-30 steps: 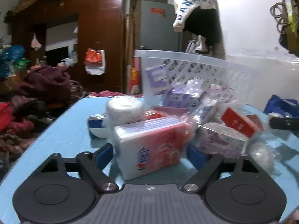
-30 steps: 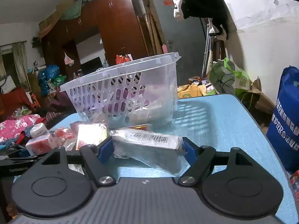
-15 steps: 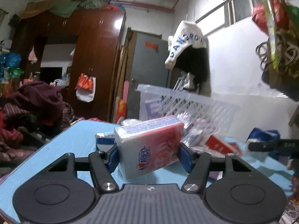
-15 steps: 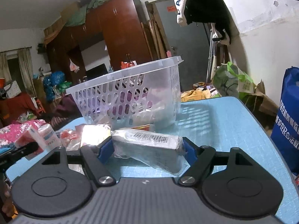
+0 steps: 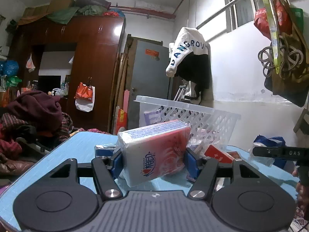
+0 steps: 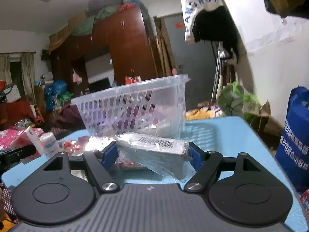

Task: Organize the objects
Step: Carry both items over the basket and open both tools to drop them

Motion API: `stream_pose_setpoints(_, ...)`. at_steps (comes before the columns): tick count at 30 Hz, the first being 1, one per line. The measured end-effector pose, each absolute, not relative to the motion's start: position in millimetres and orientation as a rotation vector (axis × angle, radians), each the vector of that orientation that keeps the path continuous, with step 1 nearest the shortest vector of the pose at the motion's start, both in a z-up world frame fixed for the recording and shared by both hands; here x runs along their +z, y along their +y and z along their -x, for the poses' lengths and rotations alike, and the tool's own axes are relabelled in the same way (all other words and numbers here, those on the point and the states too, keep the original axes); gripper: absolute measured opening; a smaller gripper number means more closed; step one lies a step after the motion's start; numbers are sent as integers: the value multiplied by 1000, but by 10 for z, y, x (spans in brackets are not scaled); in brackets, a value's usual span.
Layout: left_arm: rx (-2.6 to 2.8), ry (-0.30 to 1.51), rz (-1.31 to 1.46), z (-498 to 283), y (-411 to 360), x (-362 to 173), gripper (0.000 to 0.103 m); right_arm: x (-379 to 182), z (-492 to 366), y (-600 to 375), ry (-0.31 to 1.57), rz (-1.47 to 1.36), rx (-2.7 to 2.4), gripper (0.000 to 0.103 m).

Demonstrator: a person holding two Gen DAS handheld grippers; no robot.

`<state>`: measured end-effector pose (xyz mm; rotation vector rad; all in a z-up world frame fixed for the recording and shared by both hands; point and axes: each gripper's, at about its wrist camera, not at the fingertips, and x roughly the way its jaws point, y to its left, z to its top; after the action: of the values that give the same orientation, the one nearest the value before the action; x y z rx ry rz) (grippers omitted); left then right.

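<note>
Two packs were held above the blue tabletop point(image 5: 77, 145): left hand-held gripper point(image 5: 153, 163) clamped a red-and-white tissue pack point(image 5: 154, 152), right hand-held gripper point(image 6: 152, 155) a clear-wrapped grey pack point(image 6: 152, 151), before one white basket point(image 6: 135, 106).

A red-and-white tissue pack point(image 5: 154, 152) sits tilted between the left claw's pads; a plastic-wrapped grey packet point(image 6: 154, 150) (barcode up) lies between the right's, white lattice basket point(image 6: 135, 104) beyond.

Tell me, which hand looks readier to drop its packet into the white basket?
Probably the left gripper: its red tissue pack is lifted, near the basket rim. The right gripper holds its wrapped packet lower.
</note>
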<state>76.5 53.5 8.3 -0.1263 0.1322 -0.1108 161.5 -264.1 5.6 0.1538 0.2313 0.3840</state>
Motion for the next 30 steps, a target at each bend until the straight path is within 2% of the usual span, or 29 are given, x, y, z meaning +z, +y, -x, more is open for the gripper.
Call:
stream_pose_setpoints(3, -112, 104, 108, -807, 542, 270, 67, 296, -1469, -2621, 109, -123, 321, 78)
stream_pose_setpoints(7, -141, 62, 95, -1161, 525, 902, 67, 1011, -1556, -2443, -20, -54, 375, 78)
stream_pose_setpoints(9, -182, 111, 124, -1504, 486, 1225, 67, 1300, -1875, -2230, 1, 46, 377, 78)
stream_pose_setpoints(12, -205, 200, 111, -2052, 333, 1492, 67, 1442, -2484, -1983, 136, 132, 407, 78)
stream_pose_setpoints(14, -200, 258, 116, -2371, 258, 1487, 68, 1403, -2779, -1869, 185, 153, 404, 80)
stream_pose_setpoints(15, -215, 296, 110, -2524, 222, 1464, 70, 1377, -2865, -1833, 195, 162, 404, 87)
stream_pose_setpoints(17, -211, 373, 101, -2790, 187, 1392, 78, 1337, -2960, -1781, 210, 163, 369, 103)
stream_pose_setpoints(18, -186, 398, 107, -2851, 204, 1361, 85, 1326, -2950, -1795, 205, 144, 347, 103)
stream_pose_setpoints(20, -158, 378, 114, -2761, 266, 1332, 87, 1328, -2847, -1897, 212, 80, 352, 103)
stream_pose_setpoints(22, -179, 331, 99, -2498, 328, 1316, 93, 1296, -2585, -2090, 188, -15, 400, 103)
stream_pose_setpoints(25, -171, 288, 85, -1979, 454, 1232, 93, 1034, -2209, -2333, 227, -126, 418, 103)
stream_pose_setpoints(30, -150, 300, 92, -1442, 673, 887, 93, 301, -1729, -2487, 330, -112, 470, 103)
